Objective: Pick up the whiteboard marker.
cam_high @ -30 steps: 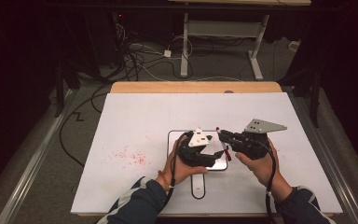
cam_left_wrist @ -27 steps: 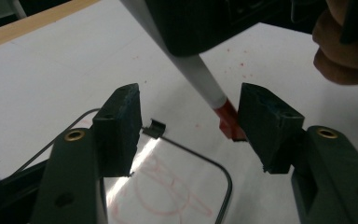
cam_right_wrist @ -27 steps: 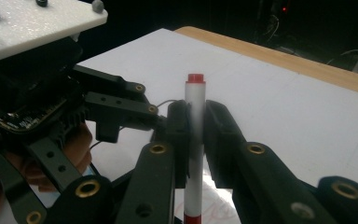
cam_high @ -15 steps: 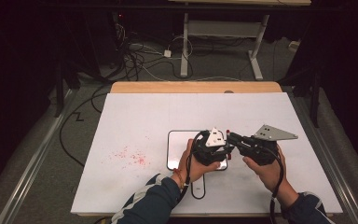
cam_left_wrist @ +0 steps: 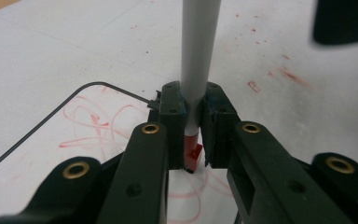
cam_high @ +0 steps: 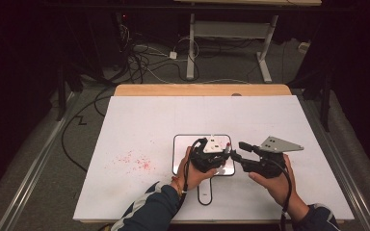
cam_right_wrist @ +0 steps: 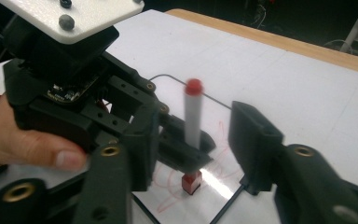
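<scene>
Red smudges (cam_high: 136, 162): on the white table (cam_high: 279, 115), well to the left of the whiteboard.
Whiteboard (cam_high: 180, 144): small, dark-rimmed, with a handle toward the person; red scribbles on its face; the landmark for the rest.
Left tongs (cam_high: 220, 155): over the whiteboard's right half, held in the left hand (cam_high: 192, 174); they have just been closing and are now clamped on the marker's grey barrel, pads pressing it from both sides in the left gripper view (cam_left_wrist: 193, 135).
Marker (cam_left_wrist: 199, 51): upright over the whiteboard, red tip down at the scribbled face, red end on top (cam_right_wrist: 193, 116).
Right tongs (cam_high: 238, 151): just past the whiteboard's right edge, held in the right hand (cam_high: 274, 180); they have just been opening and stand apart, the marker between them but untouched in the right gripper view (cam_right_wrist: 191, 140).
</scene>
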A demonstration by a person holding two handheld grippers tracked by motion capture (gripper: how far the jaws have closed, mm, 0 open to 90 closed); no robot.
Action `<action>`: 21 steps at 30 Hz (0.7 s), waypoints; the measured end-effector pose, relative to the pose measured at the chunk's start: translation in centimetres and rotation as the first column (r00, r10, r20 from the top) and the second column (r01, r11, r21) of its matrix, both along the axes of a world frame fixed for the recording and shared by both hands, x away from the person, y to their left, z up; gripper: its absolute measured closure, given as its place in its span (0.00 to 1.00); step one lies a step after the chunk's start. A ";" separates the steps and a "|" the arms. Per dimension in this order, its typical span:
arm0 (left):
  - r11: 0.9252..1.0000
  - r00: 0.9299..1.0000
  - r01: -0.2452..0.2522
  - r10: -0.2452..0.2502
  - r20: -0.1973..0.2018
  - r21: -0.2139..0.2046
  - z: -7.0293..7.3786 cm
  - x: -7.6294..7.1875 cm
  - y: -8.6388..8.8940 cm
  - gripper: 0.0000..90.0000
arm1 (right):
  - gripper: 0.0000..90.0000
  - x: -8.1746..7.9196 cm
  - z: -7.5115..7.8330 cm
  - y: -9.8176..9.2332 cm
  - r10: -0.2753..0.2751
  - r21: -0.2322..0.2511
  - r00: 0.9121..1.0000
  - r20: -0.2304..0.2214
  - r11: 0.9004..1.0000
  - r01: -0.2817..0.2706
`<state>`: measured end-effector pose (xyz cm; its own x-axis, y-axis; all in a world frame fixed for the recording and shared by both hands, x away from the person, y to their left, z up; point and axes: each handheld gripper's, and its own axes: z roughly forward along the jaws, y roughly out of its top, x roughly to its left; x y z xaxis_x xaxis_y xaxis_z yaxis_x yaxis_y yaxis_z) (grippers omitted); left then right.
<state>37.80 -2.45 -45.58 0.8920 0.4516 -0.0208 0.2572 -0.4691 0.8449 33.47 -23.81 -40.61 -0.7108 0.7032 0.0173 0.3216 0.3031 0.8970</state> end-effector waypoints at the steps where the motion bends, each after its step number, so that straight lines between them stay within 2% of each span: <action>1: 1.000 1.000 0.026 -0.026 0.004 0.010 0.0 -0.2 0.3 0.87 | 0.50 -0.2 0.1 -0.3 -0.005 0.003 1.000 0.010 1.000 0.005; 2: 1.000 1.000 0.026 -0.026 0.004 0.010 0.0 -0.2 0.3 0.87 | 0.50 -0.5 0.2 -0.6 -0.009 0.003 1.000 0.018 1.000 0.009; 3: 0.998 0.998 0.057 -0.057 -0.005 0.023 0.2 -0.4 0.5 0.87 | 0.49 -0.6 0.3 -1.0 -0.007 0.005 1.000 0.026 1.000 0.007; 6: 0.996 0.997 0.076 -0.075 -0.019 0.041 0.4 -0.5 1.2 0.88 | 0.48 -1.2 0.3 -2.2 -0.020 0.010 0.999 0.030 1.000 0.019; 10: 0.996 0.997 0.075 -0.075 -0.008 0.050 0.4 -0.7 2.2 0.88 | 0.47 -1.6 -0.1 -3.7 -0.059 -0.019 0.997 0.045 0.998 0.060; 12: 0.995 0.997 0.068 -0.069 0.020 0.076 0.4 -0.7 3.1 0.88 | 0.47 -1.8 -0.5 -4.3 -0.070 -0.046 0.996 0.056 0.996 0.072; 13: 0.995 0.997 0.066 -0.069 0.032 0.076 0.3 -0.7 3.4 0.88 | 0.46 -1.8 -0.7 -4.6 -0.075 -0.056 0.996 0.058 0.995 0.078; 17: 0.998 0.997 0.028 -0.032 0.068 0.052 -0.2 -0.4 4.2 0.88 | 0.46 -2.1 -1.2 -5.2 -0.078 -0.085 0.995 0.057 0.993 0.082; 19: 0.999 0.998 0.009 -0.011 0.069 0.035 -0.3 -0.1 4.4 0.88 | 0.46 -2.2 -1.3 -5.3 -0.071 -0.084 0.996 0.055 0.994 0.076; 21: 1.000 0.999 0.002 -0.003 0.053 0.012 -0.5 0.0 4.4 0.88 | 0.46 -2.3 -1.3 -5.3 -0.073 -0.102 0.995 0.069 0.992 0.080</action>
<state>37.76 1.93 -46.06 0.8928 0.4492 0.0320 0.2111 -0.4801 0.8514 31.17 -29.09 -41.93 -0.6522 0.7509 -0.1036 0.2897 0.3732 0.8814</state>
